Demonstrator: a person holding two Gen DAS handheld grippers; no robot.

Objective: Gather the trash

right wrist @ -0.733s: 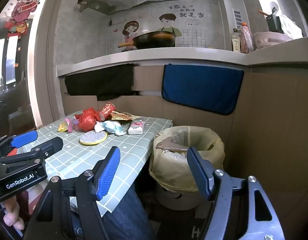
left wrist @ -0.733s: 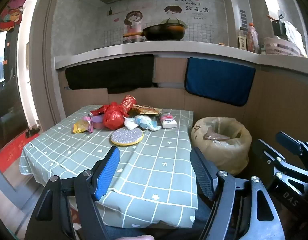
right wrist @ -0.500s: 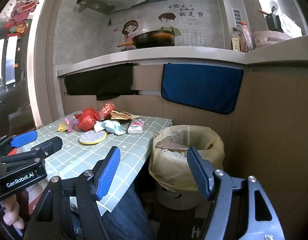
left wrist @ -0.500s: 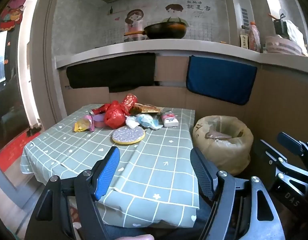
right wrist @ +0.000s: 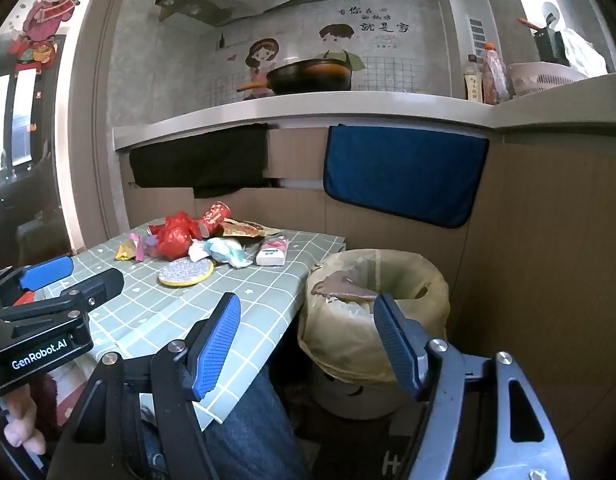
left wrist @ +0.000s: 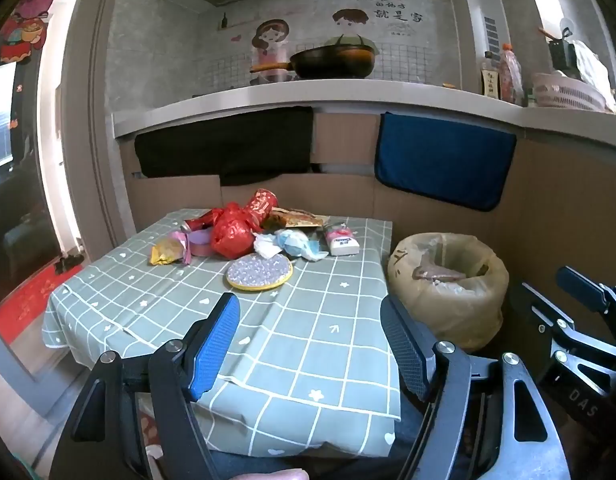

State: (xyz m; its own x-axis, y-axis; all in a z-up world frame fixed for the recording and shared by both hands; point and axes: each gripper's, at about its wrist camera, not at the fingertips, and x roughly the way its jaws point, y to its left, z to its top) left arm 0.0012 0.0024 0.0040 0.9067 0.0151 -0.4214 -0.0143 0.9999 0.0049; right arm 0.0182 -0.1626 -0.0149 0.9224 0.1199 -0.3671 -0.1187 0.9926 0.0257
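A heap of trash lies at the far end of the checked tablecloth (left wrist: pixel 308 344): a red plastic bag (left wrist: pixel 231 236), a red can (left wrist: pixel 263 202), a yellow wrapper (left wrist: pixel 165 250), crumpled tissue (left wrist: pixel 295 242), a white packet (left wrist: pixel 342 242) and a round beaded coaster (left wrist: pixel 259 272). A bin lined with a yellowish bag (left wrist: pixel 448 280) (right wrist: pixel 376 304) stands right of the table. My left gripper (left wrist: pixel 310 340) hangs open over the near table edge, nothing between its fingers. My right gripper (right wrist: pixel 308 340) is open too, in front of the bin, empty.
A counter with a black pan (left wrist: pixel 332 62) runs behind the table; a blue towel (left wrist: pixel 444 164) and a black cloth (left wrist: pixel 227 144) hang from it. Bottles and a basket (left wrist: pixel 568 94) sit at the right. A person's jeans-clad leg (right wrist: pixel 247 420) is under the table edge.
Both views have shifted only slightly; the trash pile and bin sit a little lower and nearer in the left wrist view. Both grippers stay open and empty.
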